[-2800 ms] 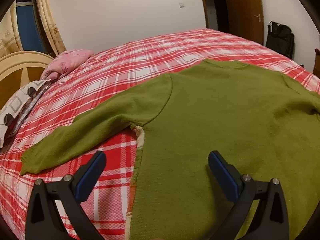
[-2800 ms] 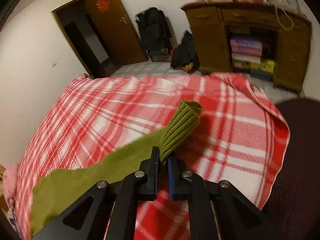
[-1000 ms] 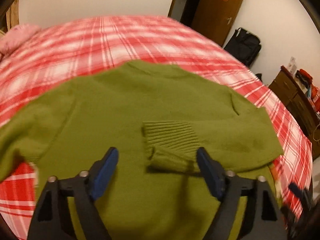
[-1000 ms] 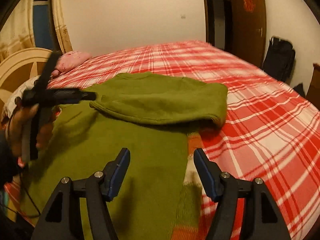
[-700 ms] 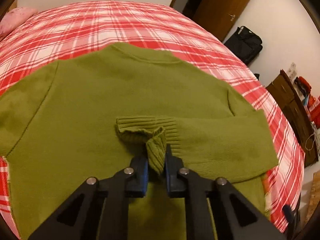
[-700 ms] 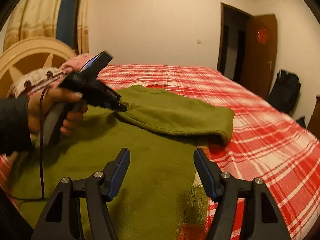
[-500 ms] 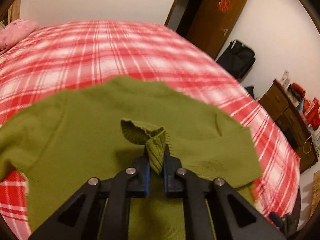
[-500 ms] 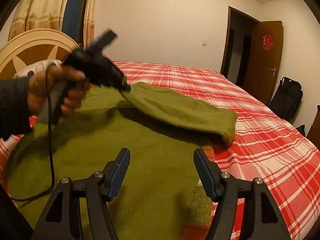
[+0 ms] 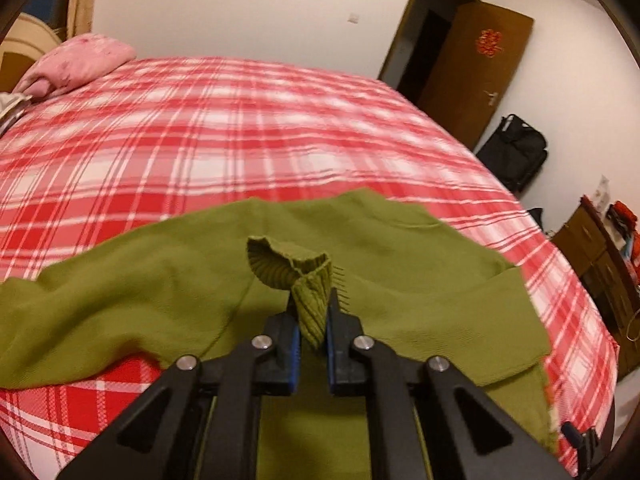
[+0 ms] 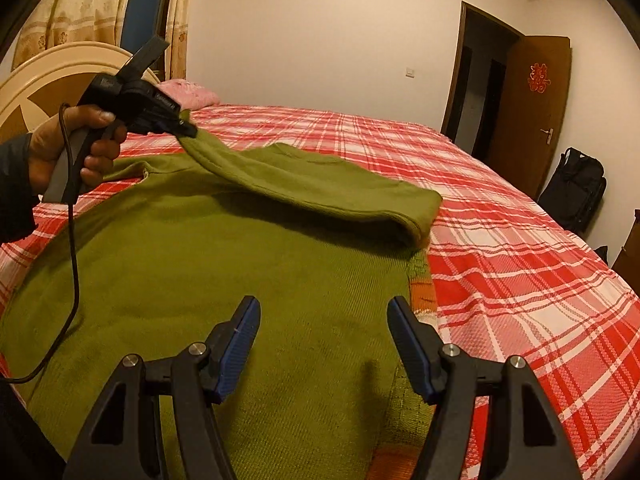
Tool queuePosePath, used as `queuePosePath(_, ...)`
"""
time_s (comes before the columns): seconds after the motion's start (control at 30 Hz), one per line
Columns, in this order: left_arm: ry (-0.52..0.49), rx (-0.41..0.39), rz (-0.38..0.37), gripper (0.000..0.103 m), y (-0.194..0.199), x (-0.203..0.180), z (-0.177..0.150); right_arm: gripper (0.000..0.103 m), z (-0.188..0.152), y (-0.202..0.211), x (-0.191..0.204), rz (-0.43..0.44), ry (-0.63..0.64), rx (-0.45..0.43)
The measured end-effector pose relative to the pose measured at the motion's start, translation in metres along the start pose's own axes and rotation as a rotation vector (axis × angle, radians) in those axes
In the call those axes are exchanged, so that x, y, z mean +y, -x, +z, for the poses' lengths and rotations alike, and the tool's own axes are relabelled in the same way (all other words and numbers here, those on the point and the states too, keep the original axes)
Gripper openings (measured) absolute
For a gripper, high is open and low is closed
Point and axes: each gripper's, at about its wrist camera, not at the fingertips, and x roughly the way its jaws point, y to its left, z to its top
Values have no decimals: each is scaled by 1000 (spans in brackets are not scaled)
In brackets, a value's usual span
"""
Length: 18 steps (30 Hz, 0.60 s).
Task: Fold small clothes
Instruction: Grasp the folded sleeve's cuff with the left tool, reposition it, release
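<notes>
Up close in the left wrist view, the left gripper (image 9: 311, 332) is clamped on the ribbed cuff (image 9: 294, 276) of the green sweater (image 9: 168, 292), lifting that sleeve above the body, which lies flat on the bed (image 9: 200, 128). Only a narrow bit of cuff sits between the pads, so I judge it could slip out if the sleeve is pulled taut, and dragging might rumple the body underneath. A pink pillow (image 9: 76, 62) lies at the head; a brown door (image 9: 476, 76) and black bag (image 9: 514, 156) stand beyond.

From the right wrist view, the right gripper (image 10: 322, 346) hovers with fingers apart and empty over the sweater's lower part. The sleeve (image 10: 320, 196) slants up to the other gripper in the person's hand (image 10: 76, 148). A cable (image 10: 72, 260) dangles and could snag. Red plaid sheet, cream headboard (image 10: 52, 80), curtains (image 10: 92, 4)
</notes>
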Motion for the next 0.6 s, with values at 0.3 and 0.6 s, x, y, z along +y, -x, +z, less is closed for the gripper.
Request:
queuePosePath(0.3, 15, 44, 65, 11, -33, 22, -18, 67, 18, -10, -15, -144, -58, 126)
queuePosePath(0.6, -78, 31, 102, 23, -34, 7, -30, 67, 74, -101, -49, -292, -9, 318)
